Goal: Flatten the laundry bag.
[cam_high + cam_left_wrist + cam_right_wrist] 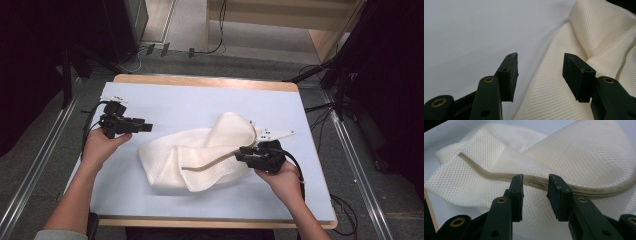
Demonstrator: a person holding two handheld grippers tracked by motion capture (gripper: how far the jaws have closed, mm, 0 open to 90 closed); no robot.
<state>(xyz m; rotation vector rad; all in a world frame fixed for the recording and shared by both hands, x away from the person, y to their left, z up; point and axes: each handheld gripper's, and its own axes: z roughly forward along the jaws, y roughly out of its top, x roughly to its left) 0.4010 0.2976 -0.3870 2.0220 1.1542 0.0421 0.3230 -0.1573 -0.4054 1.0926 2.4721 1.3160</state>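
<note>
Mesh bag [200,157] is lying crumpled mid-table [150,100]. Left gripper [150,127] is hovering at its nine o'clock, jaws spread, empty. Right gripper [239,154] is sitting at three o'clock, jaws parted over the bag's zipper [499,177], pinching nothing.

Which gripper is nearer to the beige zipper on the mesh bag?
Right. The right gripper is open at the zipper's near end; the left gripper is open over the blue mat, left of the mesh bag.

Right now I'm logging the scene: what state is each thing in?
mesh bag: crumpled and folded over itself, flat on the table, not gripped
zipper: appears closed
left gripper: open, beside the bag
right gripper: open, above the zipper
</note>
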